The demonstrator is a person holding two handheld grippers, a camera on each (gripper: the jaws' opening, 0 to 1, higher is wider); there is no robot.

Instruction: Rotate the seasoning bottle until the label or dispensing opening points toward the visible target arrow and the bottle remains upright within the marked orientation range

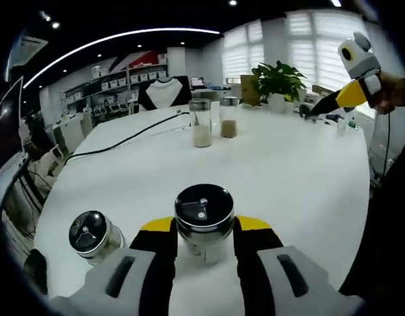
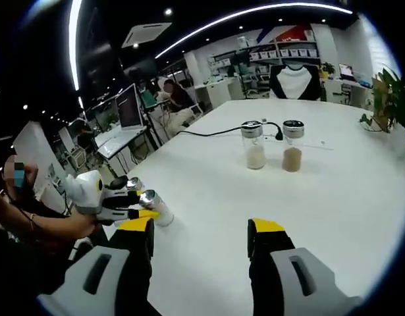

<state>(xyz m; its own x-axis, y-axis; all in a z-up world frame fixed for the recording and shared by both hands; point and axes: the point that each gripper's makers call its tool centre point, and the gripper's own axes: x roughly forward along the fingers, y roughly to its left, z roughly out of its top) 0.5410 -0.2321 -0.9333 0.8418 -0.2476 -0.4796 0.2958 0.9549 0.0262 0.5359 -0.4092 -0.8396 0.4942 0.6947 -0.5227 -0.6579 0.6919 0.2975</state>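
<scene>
While the left gripper (image 1: 203, 232) brackets the clear glass seasoning bottle with black dial lid (image 1: 203, 212), jaws touching its sides, twist slowly and keep it upright.
Bottle at 6 o'clock on white table (image 1: 288, 171); no arrow visible; right gripper (image 2: 201, 236) wide open, empty.

No readable text, no legible label on the seasoning bottle (image 1: 203, 220) or the two far jars (image 2: 273, 145), wall shelving boxes (image 2: 291, 51) too small to read, no numbers or signs on the bench (image 1: 288, 164)
</scene>
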